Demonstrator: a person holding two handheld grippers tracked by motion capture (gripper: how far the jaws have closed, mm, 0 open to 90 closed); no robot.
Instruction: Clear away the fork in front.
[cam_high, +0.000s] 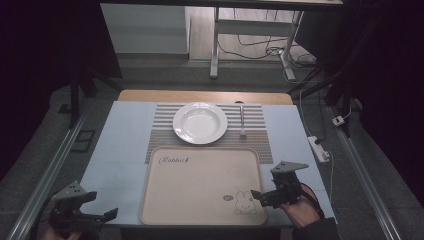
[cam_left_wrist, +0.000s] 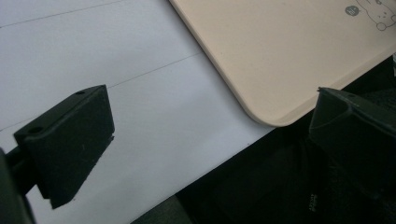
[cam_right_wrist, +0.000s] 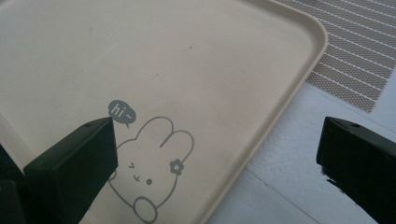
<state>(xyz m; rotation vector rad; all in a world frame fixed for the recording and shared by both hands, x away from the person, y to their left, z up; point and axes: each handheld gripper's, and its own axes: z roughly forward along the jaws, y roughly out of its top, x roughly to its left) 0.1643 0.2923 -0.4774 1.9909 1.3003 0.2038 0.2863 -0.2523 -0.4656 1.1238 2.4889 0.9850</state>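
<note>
A beige tray (cam_high: 200, 180) with a rabbit drawing (cam_high: 244, 204) lies empty at the table's near edge. Behind it a white deep plate (cam_high: 200, 122) rests on a striped placemat (cam_high: 257, 142), with a metal utensil (cam_high: 242, 120) to its right. My left gripper (cam_high: 100, 206) hovers open over the table's near left corner, off the tray (cam_left_wrist: 280, 46). My right gripper (cam_high: 261, 196) is open, its jaws straddling the tray's right rim near the rabbit (cam_right_wrist: 149, 177). The jaws of both hold nothing.
The white table top (cam_high: 120, 140) has bare room left and right of the tray. A white power strip (cam_high: 318, 148) and cables lie off the right edge. Metal rails run along both sides, and a desk frame (cam_high: 215, 45) stands beyond the table.
</note>
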